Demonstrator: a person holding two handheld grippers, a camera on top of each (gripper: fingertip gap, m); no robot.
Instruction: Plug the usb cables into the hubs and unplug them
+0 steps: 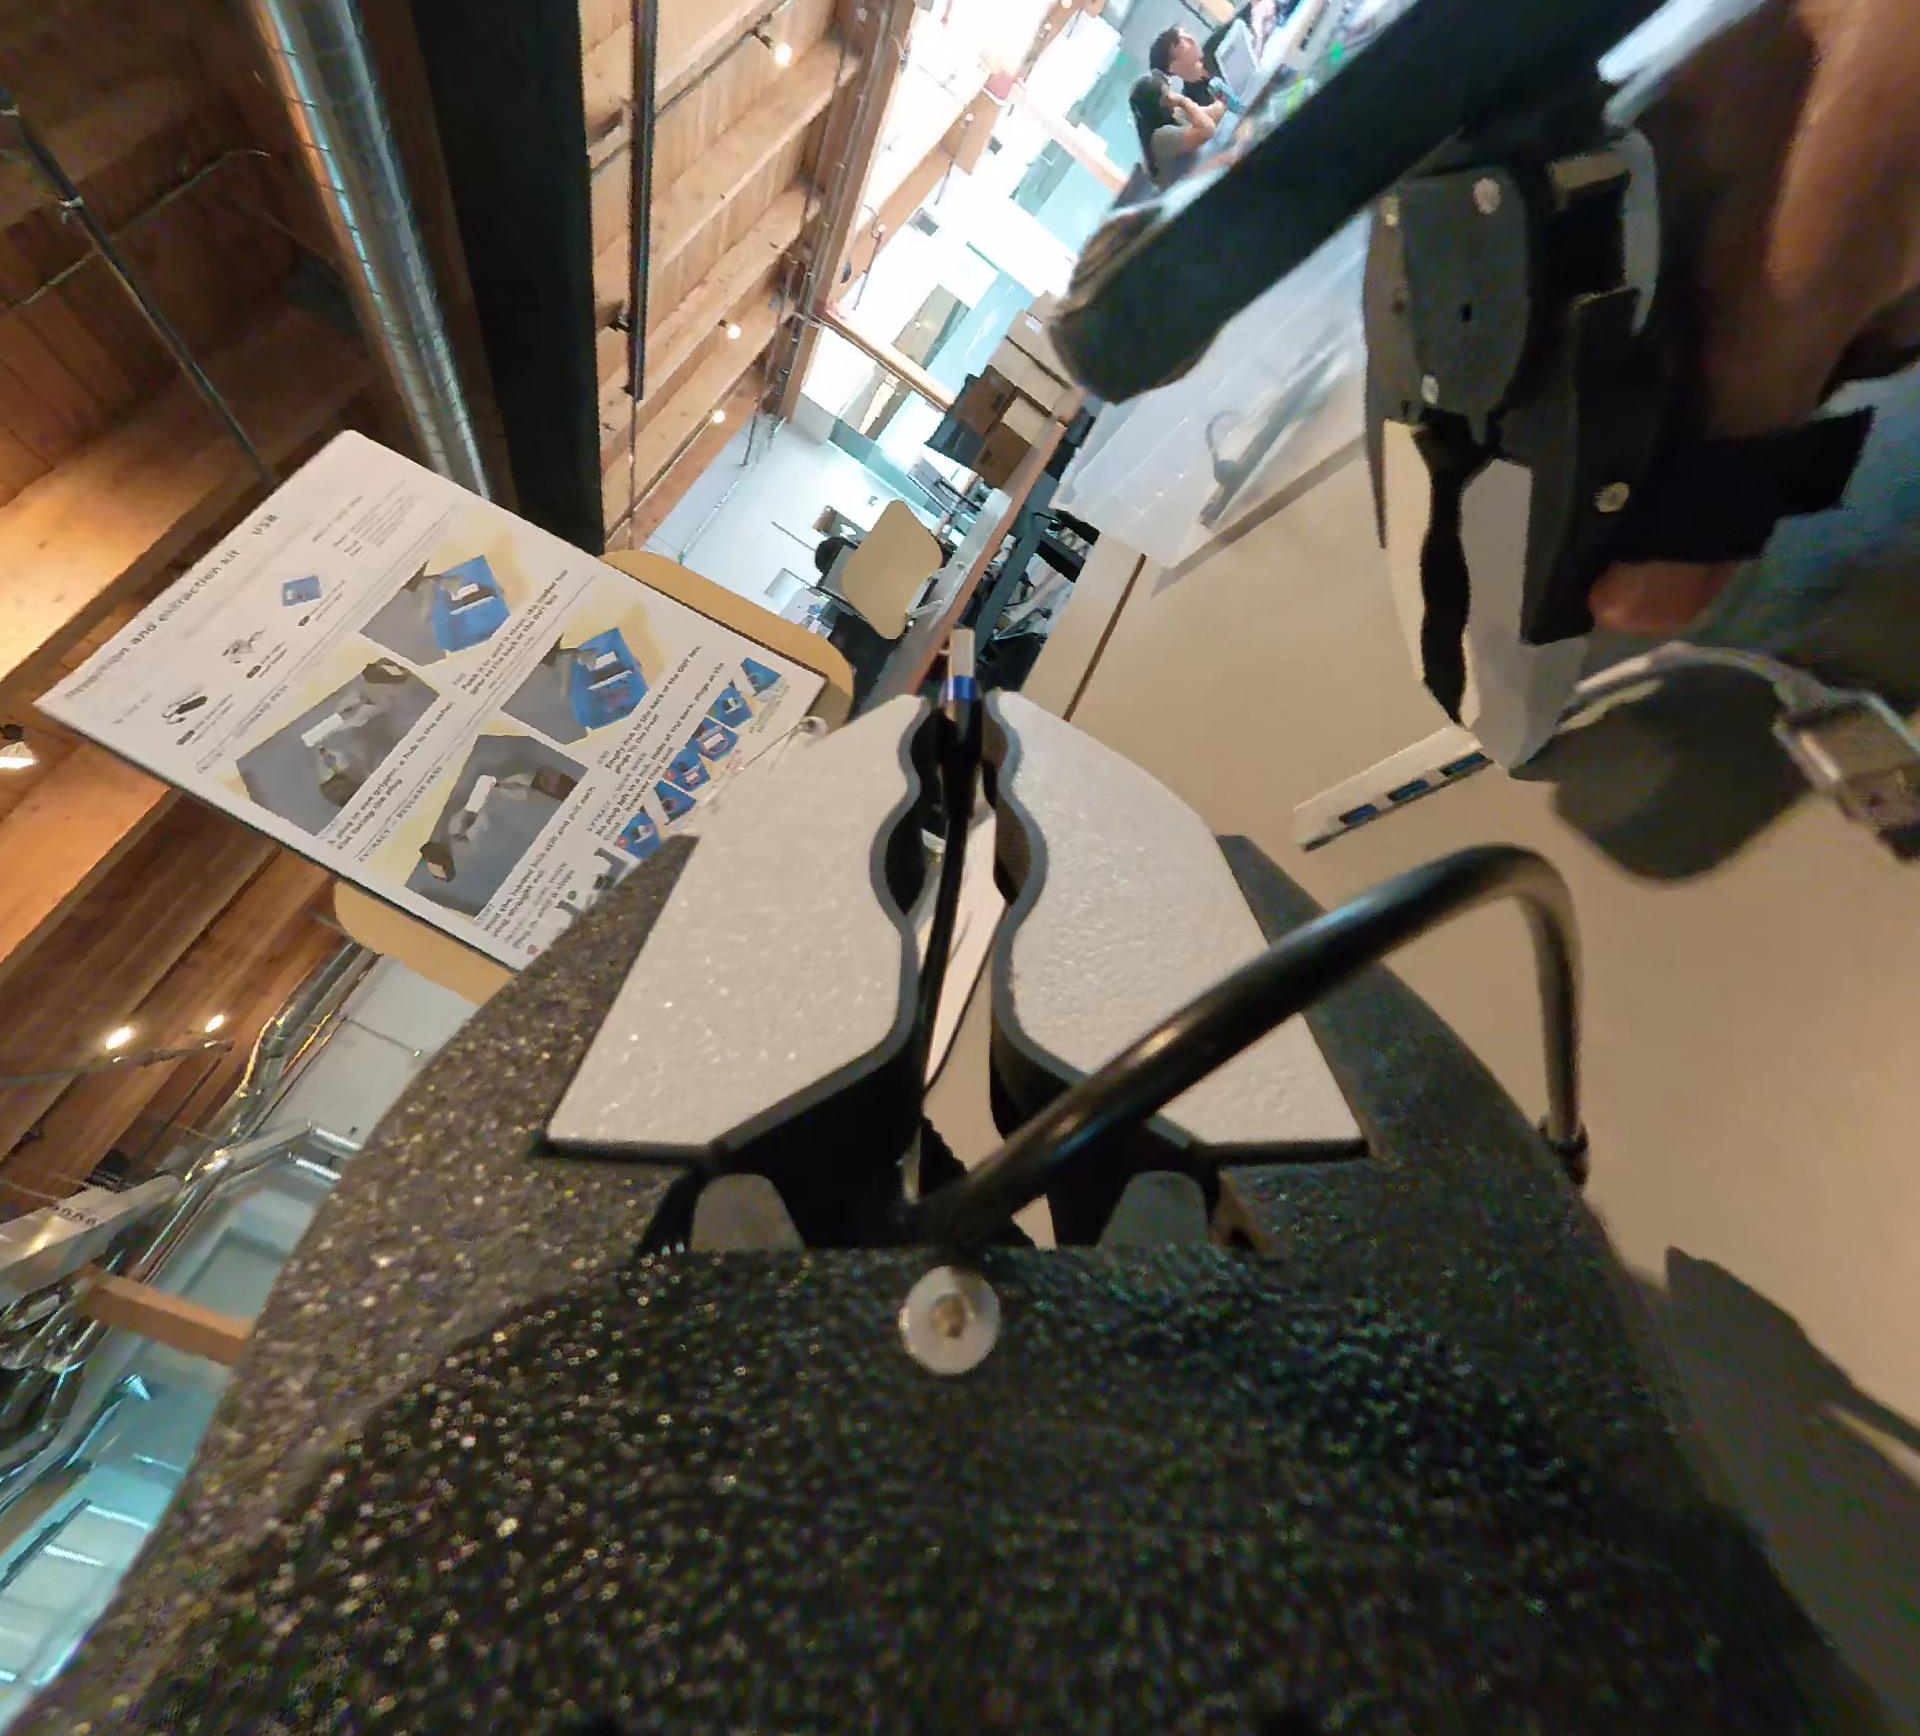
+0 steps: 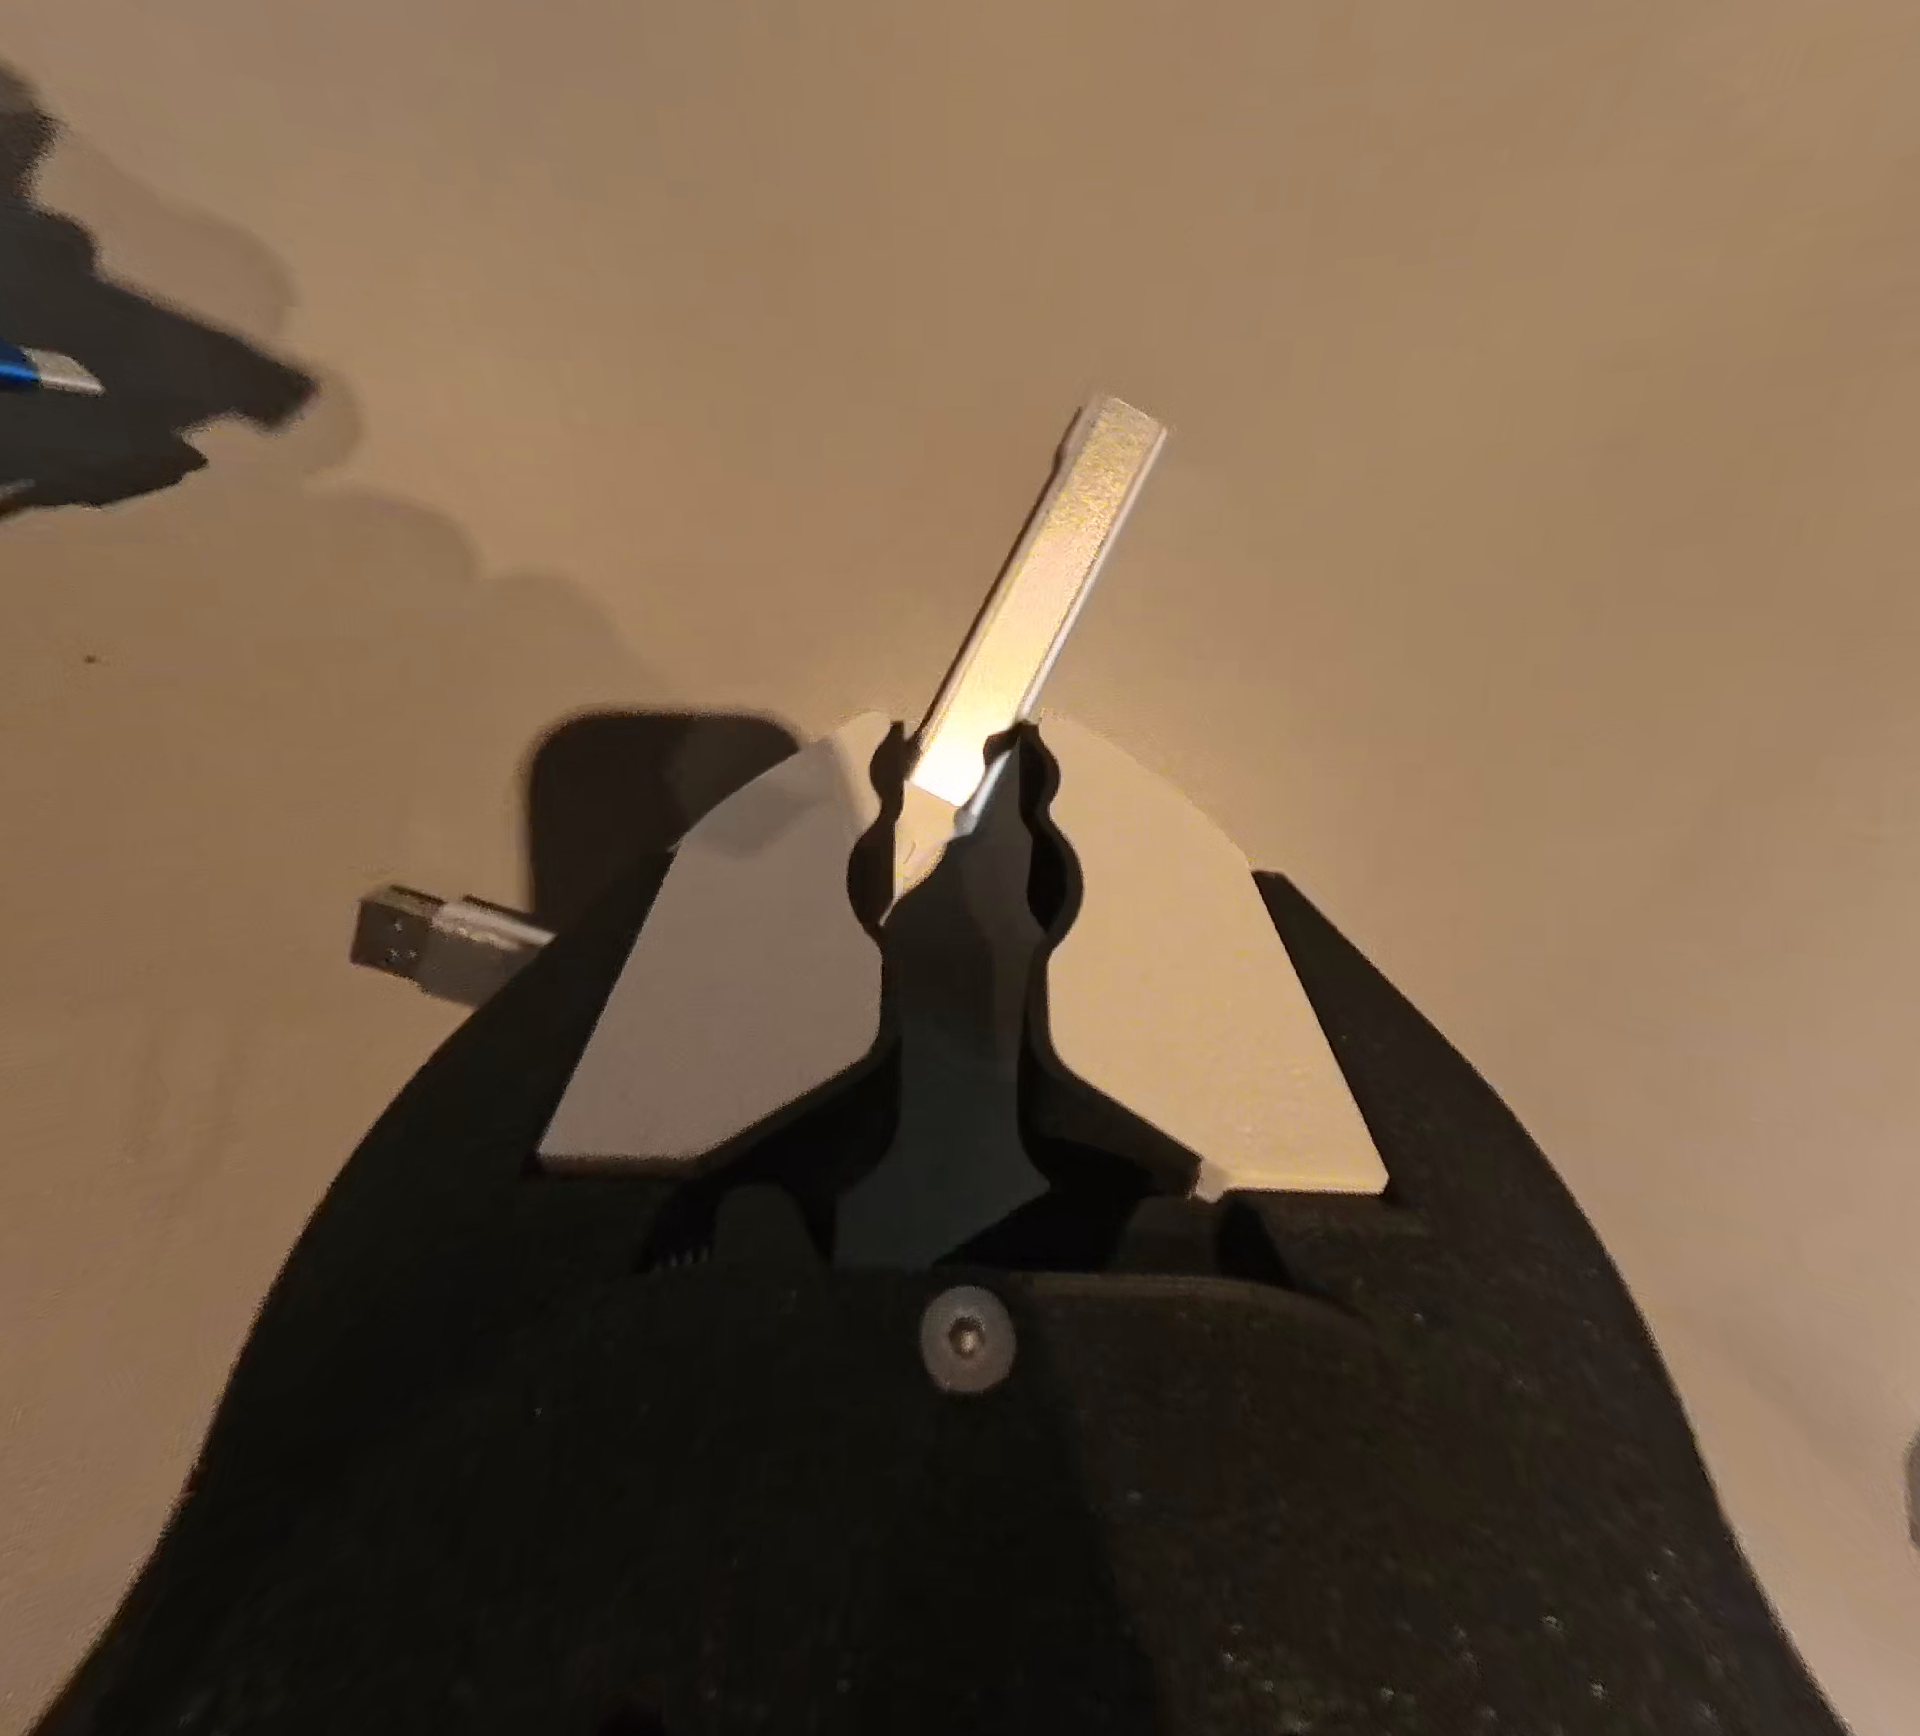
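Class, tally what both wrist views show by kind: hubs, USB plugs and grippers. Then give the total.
Hubs: 1, the silver hub in the right gripper.
USB plugs: 2, the blue-banded plug in the left gripper and the grey plug lying loose on the table.
Grippers: 2, the left gripper and the right gripper.
Total: 5

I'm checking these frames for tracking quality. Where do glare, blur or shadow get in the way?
Left wrist view: the far windows are blown out, the right gripper is motion-blurred. Right wrist view: warm glare washes out the silver hub at the fingertips, and dark shadows cover the table at left.
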